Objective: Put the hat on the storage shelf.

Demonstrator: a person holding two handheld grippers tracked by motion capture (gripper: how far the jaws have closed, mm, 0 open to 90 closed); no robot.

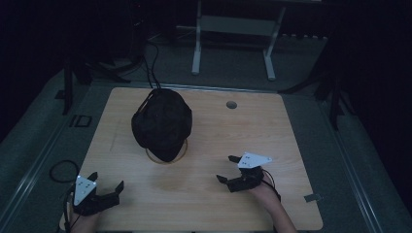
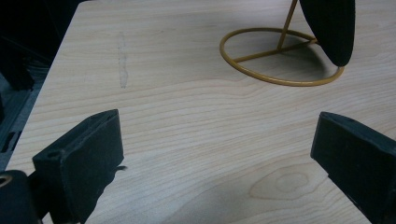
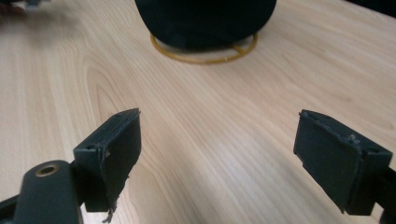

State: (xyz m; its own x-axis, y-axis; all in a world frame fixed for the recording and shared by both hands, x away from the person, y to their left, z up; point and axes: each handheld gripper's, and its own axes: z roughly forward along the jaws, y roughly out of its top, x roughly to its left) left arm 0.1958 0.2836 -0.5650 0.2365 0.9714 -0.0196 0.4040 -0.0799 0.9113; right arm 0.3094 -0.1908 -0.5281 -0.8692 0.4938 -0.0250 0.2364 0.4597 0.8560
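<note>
Both hand-held grippers gape empty near table (image 1: 204, 213) front edge; cap (image 1: 162, 124) well apart.

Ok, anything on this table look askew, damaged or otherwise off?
Little stands out. The black cap sits on its gold wire stand, drooping over one side. A faint streak marks the light wooden table. The right gripper has frayed padding on one jaw.
</note>
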